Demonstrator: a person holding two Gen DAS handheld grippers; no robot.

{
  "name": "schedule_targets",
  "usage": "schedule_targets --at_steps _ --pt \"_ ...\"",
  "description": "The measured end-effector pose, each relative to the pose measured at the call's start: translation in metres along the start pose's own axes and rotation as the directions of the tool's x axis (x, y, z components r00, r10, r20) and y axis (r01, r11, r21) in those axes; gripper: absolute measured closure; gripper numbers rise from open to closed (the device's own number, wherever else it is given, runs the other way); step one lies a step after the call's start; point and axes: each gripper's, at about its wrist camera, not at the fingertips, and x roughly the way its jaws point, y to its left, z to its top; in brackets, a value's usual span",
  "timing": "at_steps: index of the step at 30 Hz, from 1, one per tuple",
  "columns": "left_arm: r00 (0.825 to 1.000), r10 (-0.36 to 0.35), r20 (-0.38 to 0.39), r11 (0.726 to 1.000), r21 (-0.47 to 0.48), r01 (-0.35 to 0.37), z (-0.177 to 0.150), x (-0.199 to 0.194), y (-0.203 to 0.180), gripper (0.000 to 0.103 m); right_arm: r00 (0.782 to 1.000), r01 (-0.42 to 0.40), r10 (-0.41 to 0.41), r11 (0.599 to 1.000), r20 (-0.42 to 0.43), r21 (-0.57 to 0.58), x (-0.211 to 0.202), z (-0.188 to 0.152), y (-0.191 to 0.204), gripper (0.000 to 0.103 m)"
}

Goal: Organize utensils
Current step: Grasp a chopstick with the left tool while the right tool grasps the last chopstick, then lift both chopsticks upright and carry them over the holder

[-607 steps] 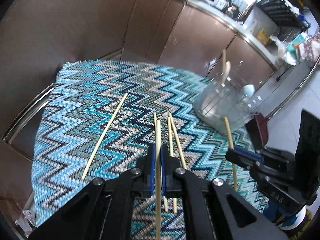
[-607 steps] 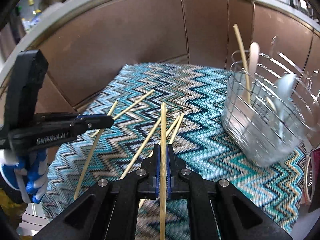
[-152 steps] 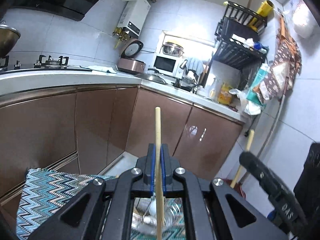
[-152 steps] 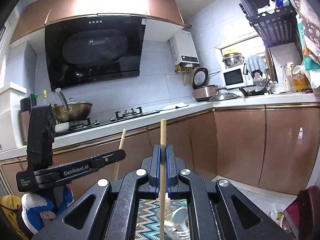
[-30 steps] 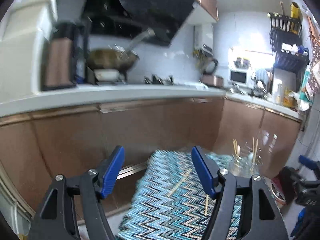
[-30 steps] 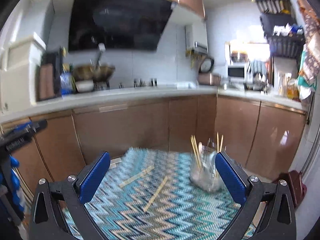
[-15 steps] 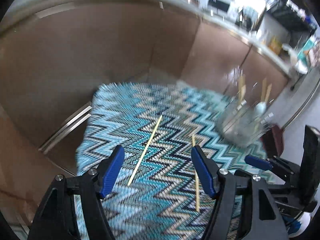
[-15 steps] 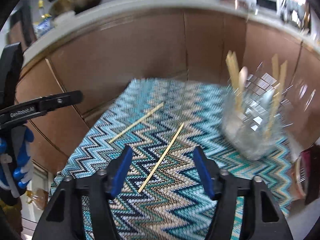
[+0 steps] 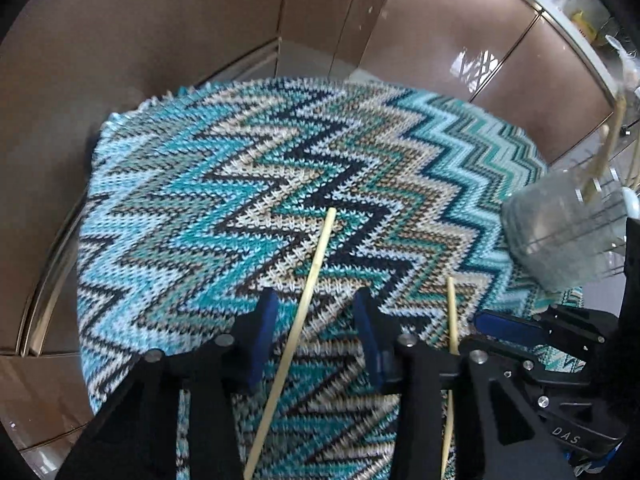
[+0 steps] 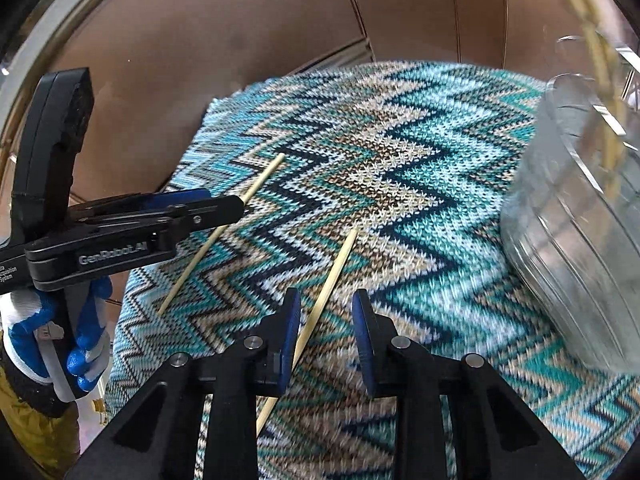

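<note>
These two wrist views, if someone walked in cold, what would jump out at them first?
The loud teal zigzag knitted cloth fills both views. Two pale chopsticks lie loose on it: the left chopstick runs between the open jaws of the left gripper, and the right chopstick lies just inside the left jaw of the open right gripper. At the cloth's right edge stands a blurred wire utensil holder with more sticks already in it.

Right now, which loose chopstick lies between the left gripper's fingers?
The longer-looking chopstick nearer the cloth's left edge; the other chopstick lies outside the left gripper, toward the wire holder.
</note>
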Motion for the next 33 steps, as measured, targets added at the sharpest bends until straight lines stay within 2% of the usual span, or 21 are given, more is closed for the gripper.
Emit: schedule_targets --at_steps 3,12,19,27,33 --pt "0.999 0.007 -0.033 1.0 0.022 -0.007 0.005 0.012 0.0 0.076 1.0 0.008 -0.009 1.0 -0.028 -0.004 0.01 0.009 -0.001 0.079" --pt "0.999 0.036 -0.036 0.997 0.064 -0.034 0.009 0.015 -0.002 0.094 0.996 0.038 -0.041 0.999 -0.078 -0.037 0.026 0.022 0.005 0.09" --pt "0.999 0.052 -0.016 0.997 0.055 -0.051 0.005 0.015 -0.004 0.099 0.995 0.056 -0.059 0.998 -0.075 -0.043 0.03 0.023 0.005 0.091" --pt "0.998 0.021 0.066 1.0 -0.014 -0.02 -0.02 -0.02 0.006 0.099 0.999 0.024 -0.024 1.0 -0.03 -0.02 0.017 0.009 0.006 0.096" --pt "0.982 0.018 0.19 1.0 -0.018 -0.015 -0.049 -0.081 0.004 0.099 0.996 -0.012 0.017 0.998 0.083 -0.058 -0.028 -0.015 0.027 0.098"
